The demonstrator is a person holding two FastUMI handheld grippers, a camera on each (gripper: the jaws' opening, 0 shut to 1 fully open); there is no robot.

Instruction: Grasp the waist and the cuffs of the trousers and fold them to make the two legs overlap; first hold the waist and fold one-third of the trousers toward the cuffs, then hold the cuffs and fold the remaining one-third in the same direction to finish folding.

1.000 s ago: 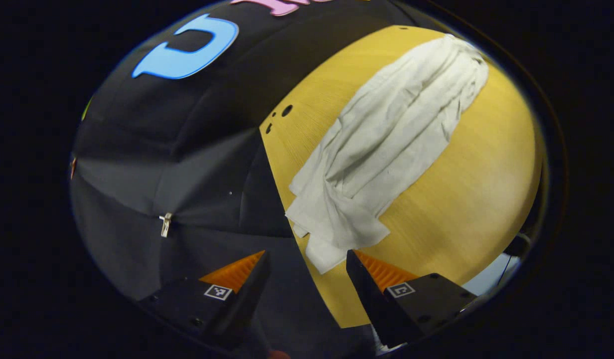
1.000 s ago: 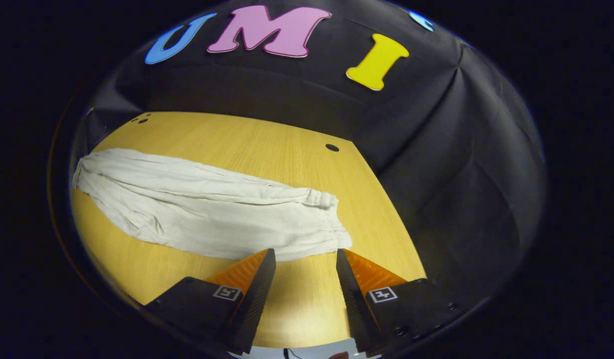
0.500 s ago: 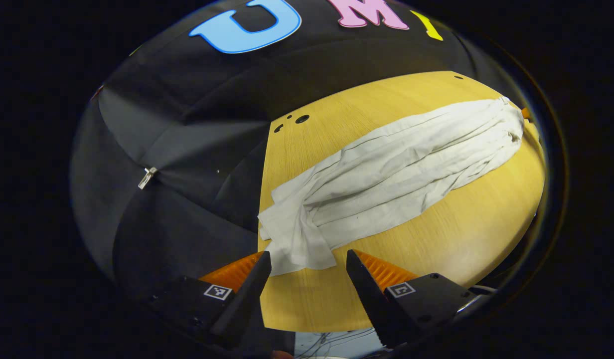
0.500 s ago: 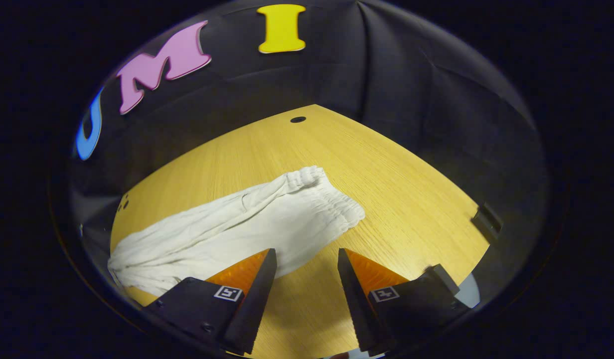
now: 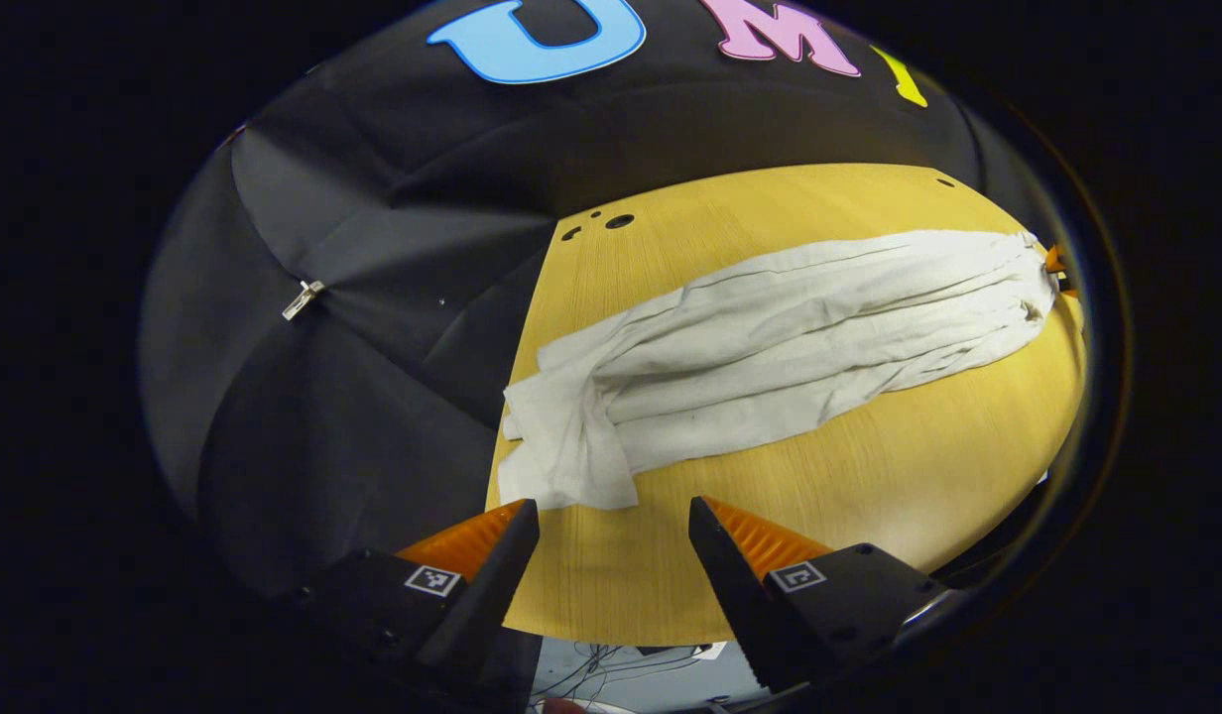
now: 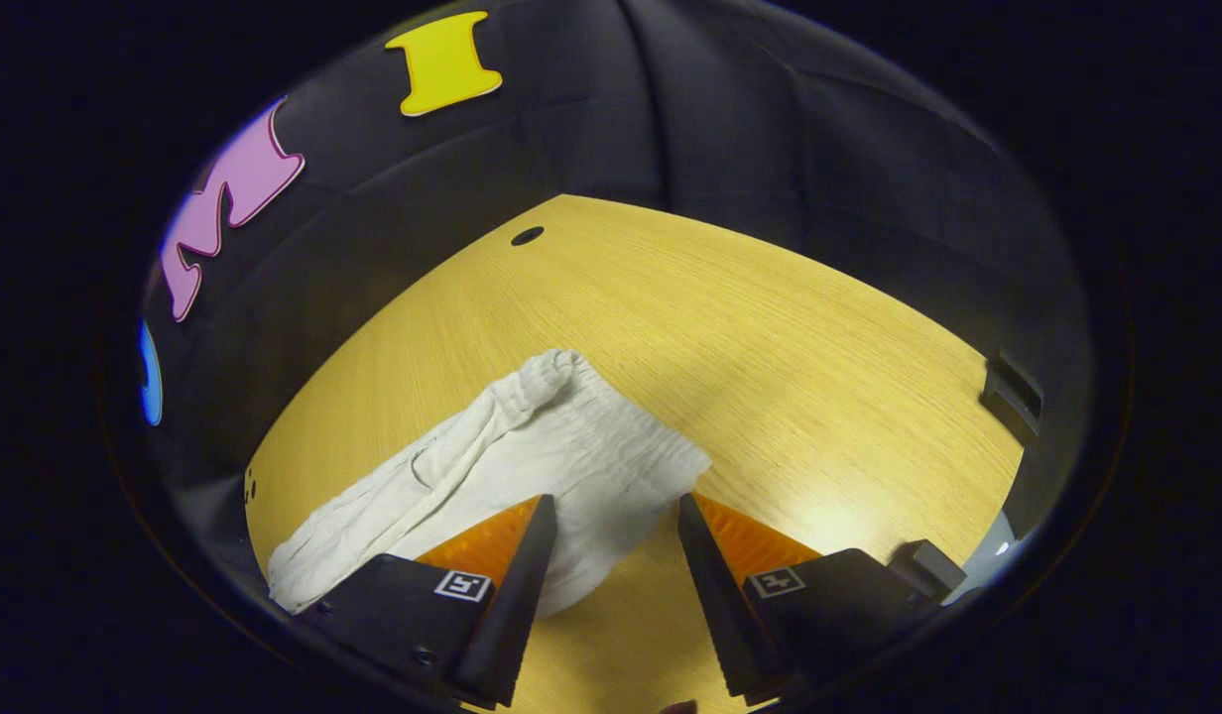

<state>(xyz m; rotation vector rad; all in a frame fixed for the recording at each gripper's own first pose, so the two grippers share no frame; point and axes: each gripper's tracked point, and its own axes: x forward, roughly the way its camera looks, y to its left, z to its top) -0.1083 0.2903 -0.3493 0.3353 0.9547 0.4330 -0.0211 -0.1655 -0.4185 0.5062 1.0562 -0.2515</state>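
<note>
Lying flat along the bench (image 5: pixel 928 476), the trousers (image 5: pixel 770 347) wait; left claw (image 5: pixel 611 516) by the cuffs and right claw (image 6: pixel 611 511) over the waist gape, empty, ready to grip.

A recording booth — black cloth wall (image 6: pixel 770 129) draped close around a bare wooden table (image 6: pixel 770 327).

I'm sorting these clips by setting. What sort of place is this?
Most likely a recording booth, not a lived-in room: black cloth walls close in a bare wooden table; white trousers lie laid out on it, and loose cables run below the table's near edge.
</note>
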